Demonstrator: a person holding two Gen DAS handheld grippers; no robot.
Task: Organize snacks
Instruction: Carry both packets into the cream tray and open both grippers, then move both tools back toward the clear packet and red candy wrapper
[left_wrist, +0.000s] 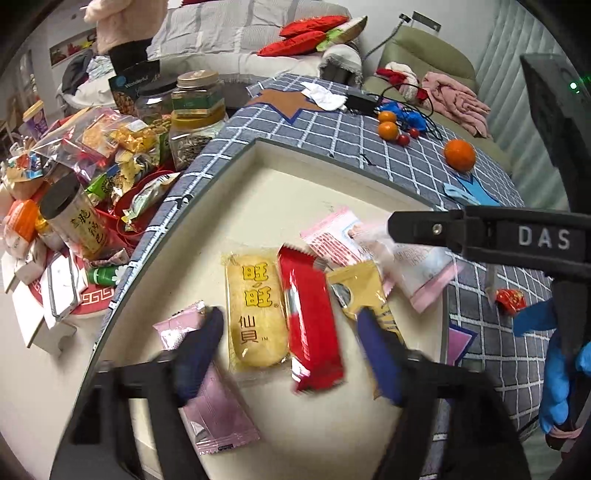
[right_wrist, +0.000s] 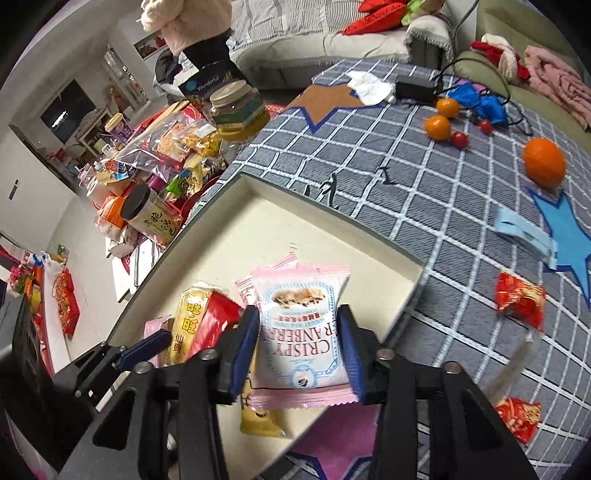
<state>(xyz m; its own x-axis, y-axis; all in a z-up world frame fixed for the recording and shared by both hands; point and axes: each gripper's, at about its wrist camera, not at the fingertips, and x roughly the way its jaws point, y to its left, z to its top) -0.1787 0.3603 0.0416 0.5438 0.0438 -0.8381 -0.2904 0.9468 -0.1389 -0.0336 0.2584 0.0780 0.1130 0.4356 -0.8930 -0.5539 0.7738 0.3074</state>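
A cream tray (left_wrist: 288, 192) lies on a grey checked cloth (left_wrist: 369, 122). In it lie a yellow rice-cracker packet (left_wrist: 255, 314), a red packet (left_wrist: 310, 325), a gold packet (left_wrist: 354, 288), a mauve packet (left_wrist: 218, 410) and pink-and-white packets (left_wrist: 332, 236). My left gripper (left_wrist: 288, 350) hangs open low over the tray, with the yellow and red packets lying between its blue fingers. My right gripper (right_wrist: 297, 349) is open around a pink-and-white cranberry crisp packet (right_wrist: 303, 332), which rests on the other packets in the tray (right_wrist: 295, 225); its pads stand just beside the packet's edges.
Jars (left_wrist: 195, 110), a tin (left_wrist: 74, 221) and bags of snacks (left_wrist: 110, 140) crowd the table at left. Oranges (right_wrist: 545, 166), cherry tomatoes (right_wrist: 460, 139), a power brick (right_wrist: 415, 88) and red sweets (right_wrist: 521, 299) lie on the cloth. A person in a pale fleece (right_wrist: 177, 26) stands at the back.
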